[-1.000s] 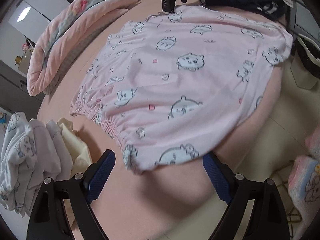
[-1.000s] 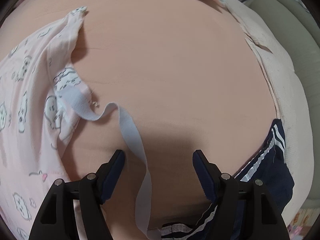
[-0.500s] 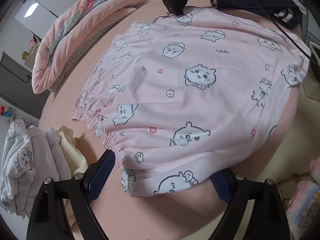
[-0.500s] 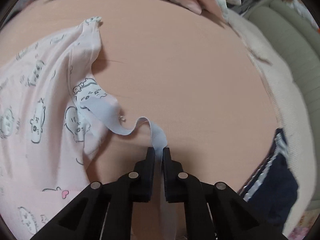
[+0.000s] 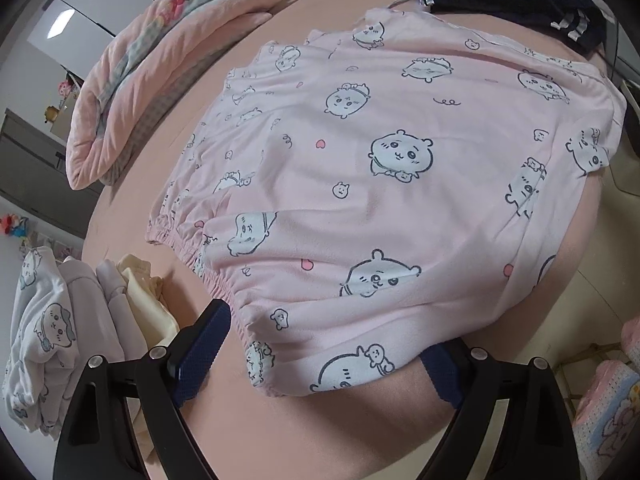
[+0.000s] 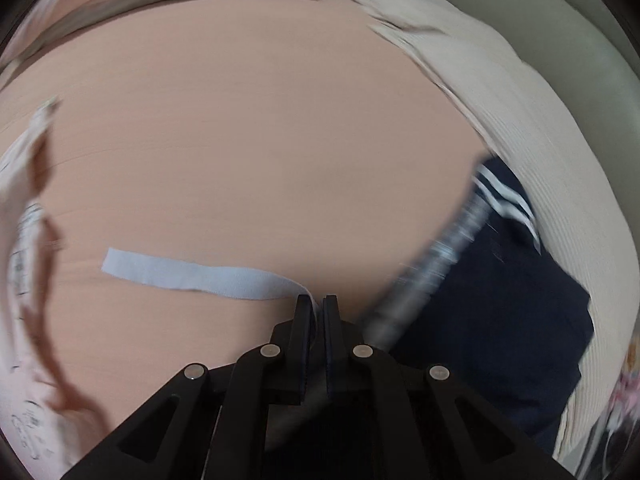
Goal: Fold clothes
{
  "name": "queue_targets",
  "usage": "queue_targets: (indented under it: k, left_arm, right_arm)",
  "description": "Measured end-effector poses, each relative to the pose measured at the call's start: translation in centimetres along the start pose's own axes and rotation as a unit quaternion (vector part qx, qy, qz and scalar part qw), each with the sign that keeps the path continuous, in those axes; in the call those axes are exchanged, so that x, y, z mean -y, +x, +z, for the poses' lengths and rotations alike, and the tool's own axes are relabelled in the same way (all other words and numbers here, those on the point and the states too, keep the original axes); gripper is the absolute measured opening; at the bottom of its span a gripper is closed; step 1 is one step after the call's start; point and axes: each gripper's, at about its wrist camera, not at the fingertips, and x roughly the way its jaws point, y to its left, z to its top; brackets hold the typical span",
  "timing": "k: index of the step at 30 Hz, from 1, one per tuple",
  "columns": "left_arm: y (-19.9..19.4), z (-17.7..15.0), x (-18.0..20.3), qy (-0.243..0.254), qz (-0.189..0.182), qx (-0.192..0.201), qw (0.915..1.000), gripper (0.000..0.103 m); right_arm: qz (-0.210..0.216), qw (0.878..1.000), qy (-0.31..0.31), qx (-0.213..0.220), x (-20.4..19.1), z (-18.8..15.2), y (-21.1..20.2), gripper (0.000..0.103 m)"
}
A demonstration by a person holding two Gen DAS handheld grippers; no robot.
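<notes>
A pink garment (image 5: 400, 184) printed with white cartoon animals lies spread flat on the pink bed (image 5: 320, 432). My left gripper (image 5: 320, 364) stands open at its near gathered hem, one finger on each side of the hem's corner, and the pads do not press it. My right gripper (image 6: 318, 304) is shut on a pale blue strap (image 6: 192, 276), which runs flat across the sheet to the left. The pink garment (image 6: 20, 248) shows blurred at the left edge of the right wrist view.
A navy garment with white stripes (image 6: 500, 300) (image 5: 520, 4) lies just right of the right gripper, with a blurred grey cable (image 6: 436, 264) over it. A rolled pink quilt (image 5: 160, 60) lies at the back left. Folded clothes (image 5: 60, 320) are stacked left of the left gripper. Floor (image 5: 600, 280) lies beyond the bed's right edge.
My right gripper closed on the pale strap and swung right toward the navy garment, drawing the strap out straight. The pink garment now sits lower and larger in the left view.
</notes>
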Motion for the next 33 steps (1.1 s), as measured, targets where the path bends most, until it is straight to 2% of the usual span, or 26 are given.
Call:
queue_targets:
  k: [5, 10, 12, 15, 17, 20, 23, 28, 33]
  left_arm:
    - [0.2, 0.0, -0.7, -0.025, -0.022, -0.011, 0.9994, 0.090]
    - [0.5, 0.0, -1.6, -0.056, -0.041, -0.026, 0.9972, 0.090]
    - [0.8, 0.0, -1.8, -0.063, -0.047, -0.033, 0.9964, 0.090]
    - [1.1, 0.0, -2.2, -0.077, -0.058, -0.043, 0.9944, 0.090]
    - [1.3, 0.0, -2.4, -0.089, -0.066, -0.049, 0.9927, 0.090]
    - [1.5, -0.2, -2.7, -0.103, -0.076, -0.054, 0.9904, 0.090]
    - [1.6, -0.2, -2.9, -0.109, -0.080, -0.055, 0.9893, 0.090]
    - [1.4, -0.3, -2.6, -0.110, -0.072, -0.055, 0.9898, 0.090]
    - [1.4, -0.3, -2.6, -0.112, -0.065, -0.054, 0.9900, 0.090]
  right_arm:
    - [-0.019, 1.000, 0.021, -0.012, 4.1, -1.2, 0.0, 0.001]
    - [-0.007, 0.998, 0.055, -0.024, 7.1, -1.3, 0.8, 0.000]
    - [-0.010, 0.999, 0.031, -0.023, 7.0, -0.9, 0.7, 0.001]
    - [-0.005, 1.000, 0.005, -0.015, 6.2, -1.4, -0.4, 0.013]
    - [0.009, 1.000, -0.010, -0.003, 5.6, -2.0, -1.6, 0.030]
    - [0.031, 0.998, -0.051, 0.019, 4.7, -2.2, -3.4, 0.046]
    - [0.050, 0.993, -0.099, 0.046, 3.5, -2.7, -5.9, 0.057]
    - [0.072, 0.983, -0.145, 0.087, -0.9, -9.1, -12.9, 0.058]
    - [0.095, 0.974, -0.178, 0.104, -1.5, -11.9, -13.6, 0.058]
